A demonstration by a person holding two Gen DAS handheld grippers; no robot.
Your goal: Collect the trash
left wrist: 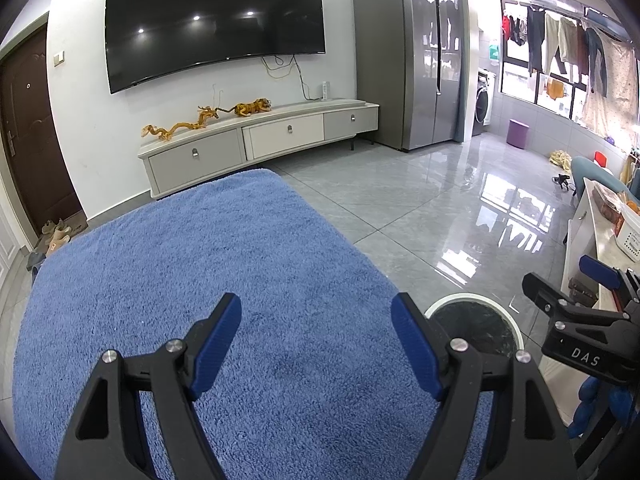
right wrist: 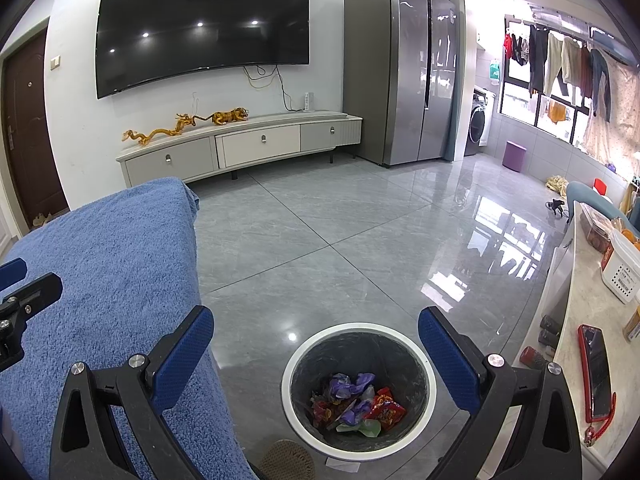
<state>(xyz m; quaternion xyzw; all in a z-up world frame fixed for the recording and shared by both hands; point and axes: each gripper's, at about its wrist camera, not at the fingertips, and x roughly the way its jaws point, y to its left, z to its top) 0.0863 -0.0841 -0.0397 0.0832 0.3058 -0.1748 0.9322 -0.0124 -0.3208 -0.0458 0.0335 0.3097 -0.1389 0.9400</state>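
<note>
Trash (right wrist: pixel 356 402) sits in bin (right wrist: pixel 362 446) on floor; your left hand-held gripper (left wrist: pixel 316 344) and right hand-held gripper (right wrist: pixel 316 354) gape wide, empty. Blue-towelled table (left wrist: pixel 200 280) looks cleared; seems done.

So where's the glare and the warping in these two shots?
Left wrist view: window glare streaks the glossy floor; the TV bows from fisheye and mirrors ceiling lights. Right wrist view: same floor glare, balcony window blown out, bin contents sharp.
</note>
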